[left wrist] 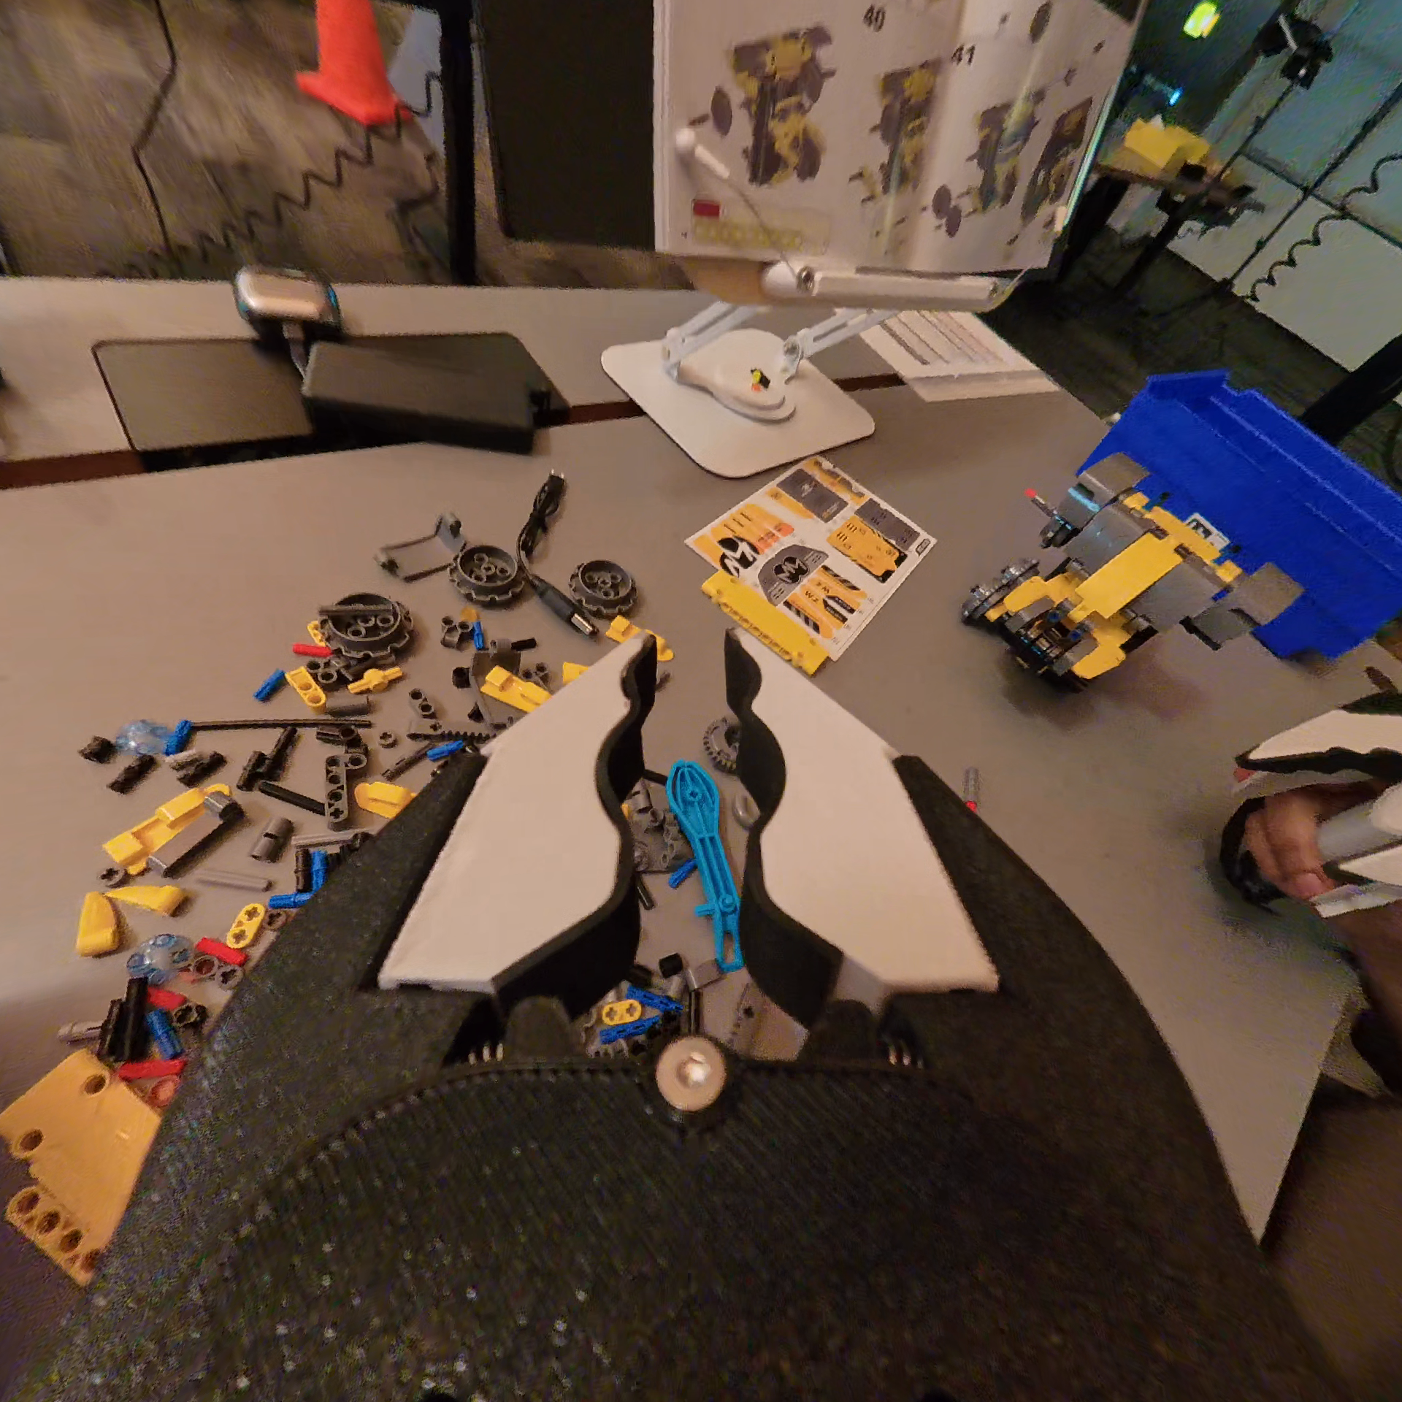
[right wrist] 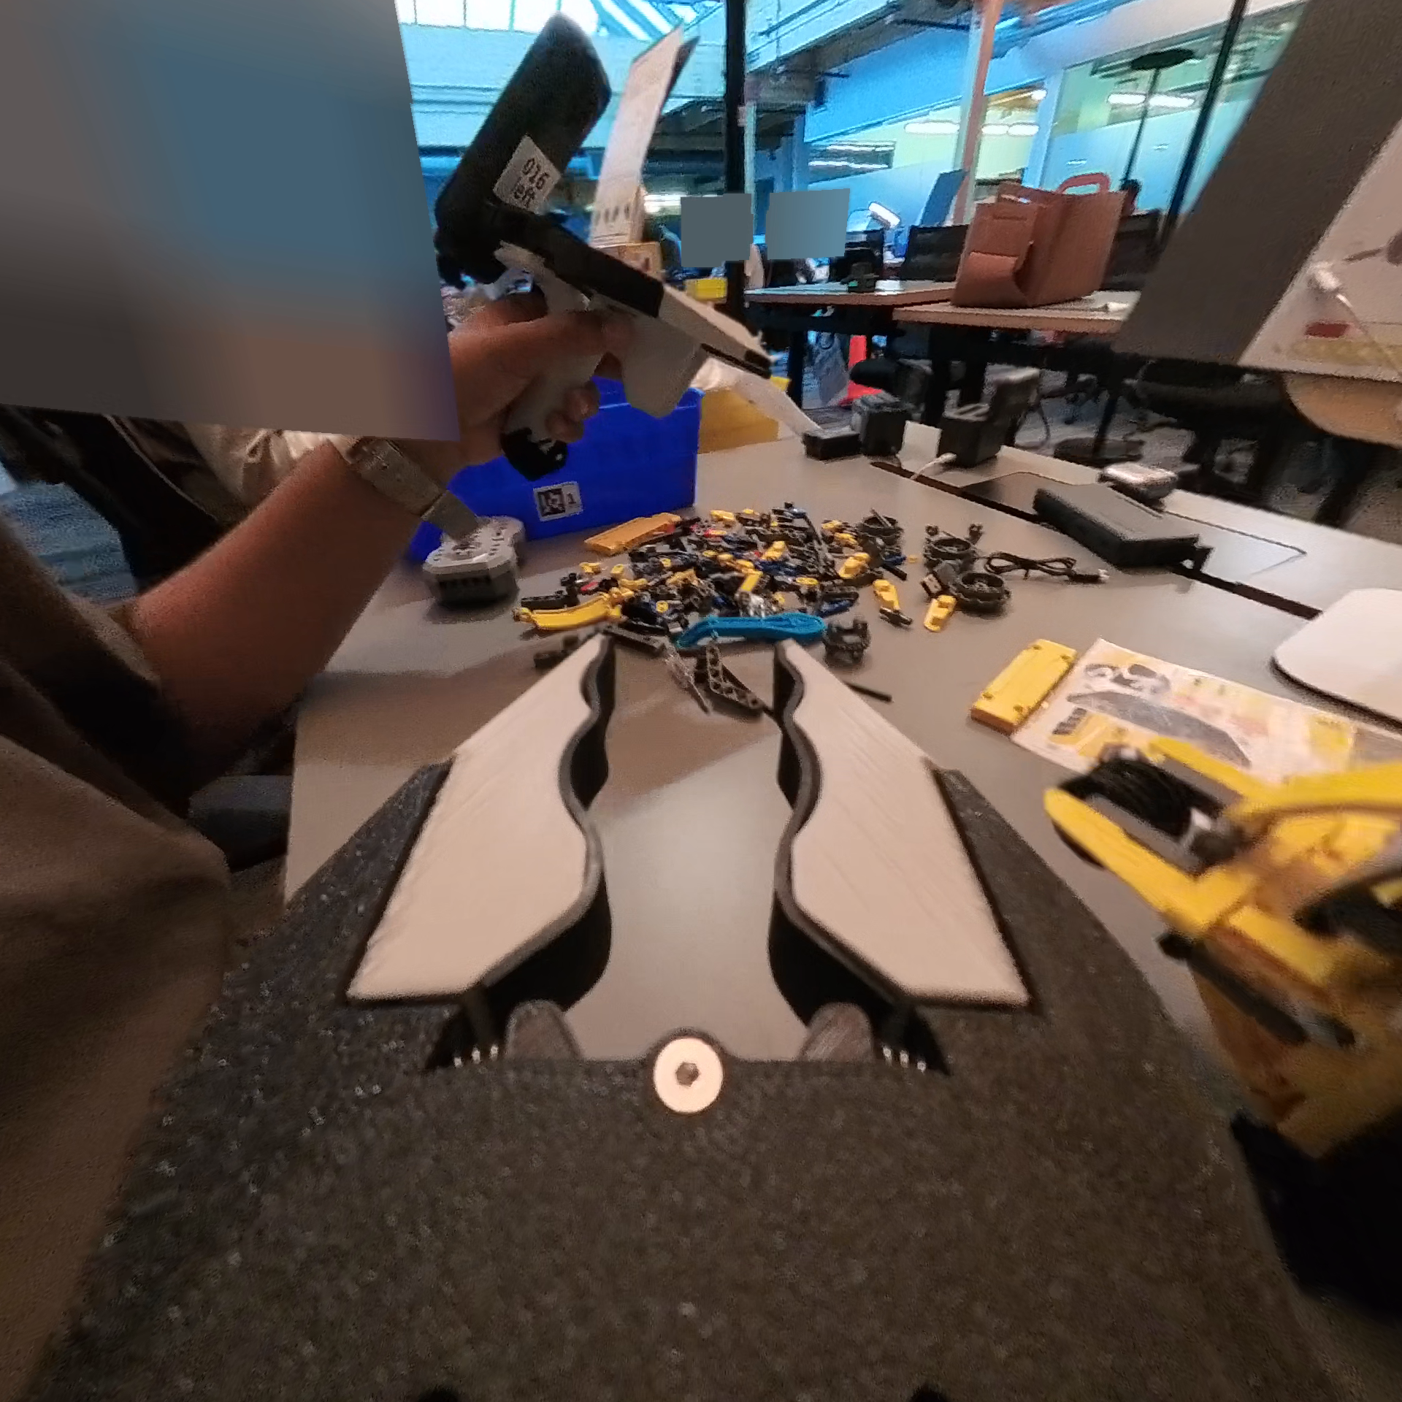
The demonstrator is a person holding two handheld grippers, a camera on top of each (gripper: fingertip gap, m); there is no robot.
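Left wrist view shows the left gripper [left wrist: 689,645] with its jaws open and empty, hanging over a pile of small toy building pieces [left wrist: 319,759] on the gray counter [left wrist: 948,759], right above a long blue piece [left wrist: 702,850]. Right wrist view shows the right gripper [right wrist: 692,649] low near the same pile, jaws open and empty too. A half-built yellow toy truck [left wrist: 1100,592] stands by a blue bin [left wrist: 1274,501], near a sticker sheet [left wrist: 812,561].
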